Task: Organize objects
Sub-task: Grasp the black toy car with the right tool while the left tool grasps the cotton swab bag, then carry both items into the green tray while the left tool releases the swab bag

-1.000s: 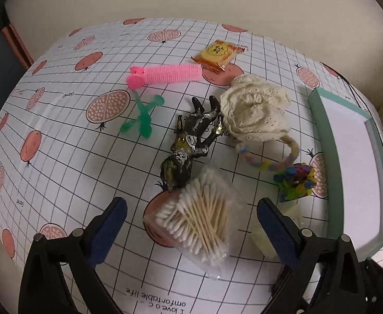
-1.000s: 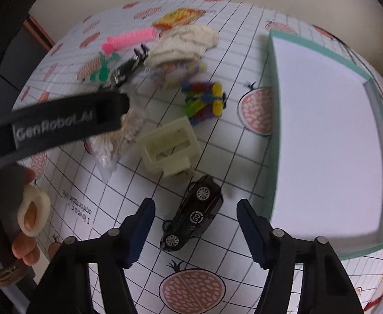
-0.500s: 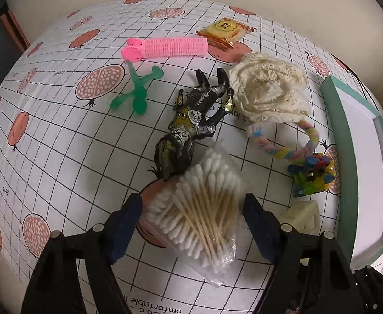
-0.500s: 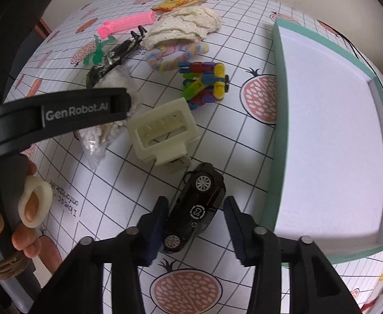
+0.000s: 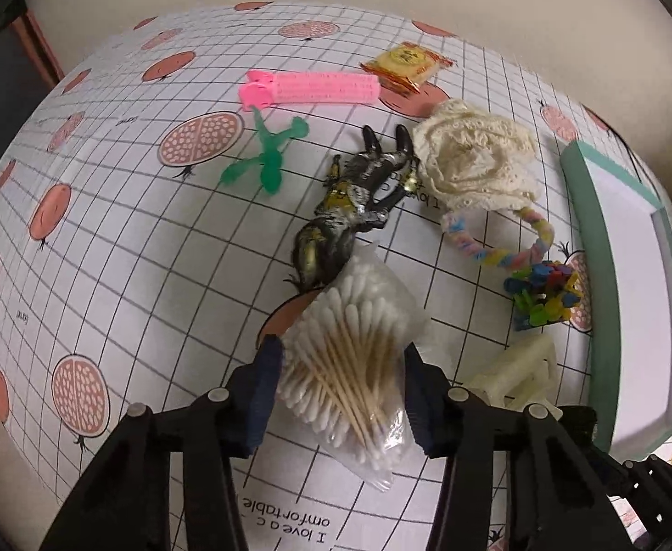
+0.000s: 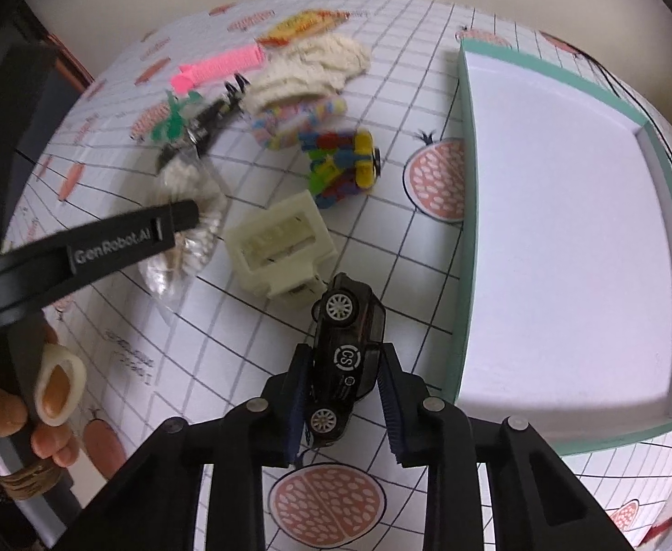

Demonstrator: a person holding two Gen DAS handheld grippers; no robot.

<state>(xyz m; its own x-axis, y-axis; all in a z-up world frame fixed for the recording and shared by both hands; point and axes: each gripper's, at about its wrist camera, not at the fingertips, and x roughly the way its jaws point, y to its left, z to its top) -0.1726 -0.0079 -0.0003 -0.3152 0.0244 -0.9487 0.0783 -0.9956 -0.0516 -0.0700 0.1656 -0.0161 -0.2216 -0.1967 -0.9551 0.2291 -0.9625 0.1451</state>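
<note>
My left gripper (image 5: 343, 367) is shut on a clear bag of cotton swabs (image 5: 354, 358) near the table's front edge; the bag bulges between both pads. My right gripper (image 6: 343, 385) is shut on a black toy car (image 6: 347, 353) turned on its side, nose pointing away, just left of the teal box (image 6: 467, 229). The left gripper's arm (image 6: 83, 248) also crosses the right wrist view, held by a hand (image 6: 37, 413).
A dark action figure (image 5: 350, 197), cream lace cloth (image 5: 473, 160), pastel rope ring (image 5: 496, 248), colourful clips (image 5: 542, 294), green toy (image 5: 267, 156), pink roller (image 5: 308, 89), snack packet (image 5: 405, 64) and a cream plastic holder (image 6: 281, 248) lie on the patterned tablecloth.
Both grippers moved forward and closed: the left onto the cotton swab bag, the right onto the toy car, which now tilts up on its side.
</note>
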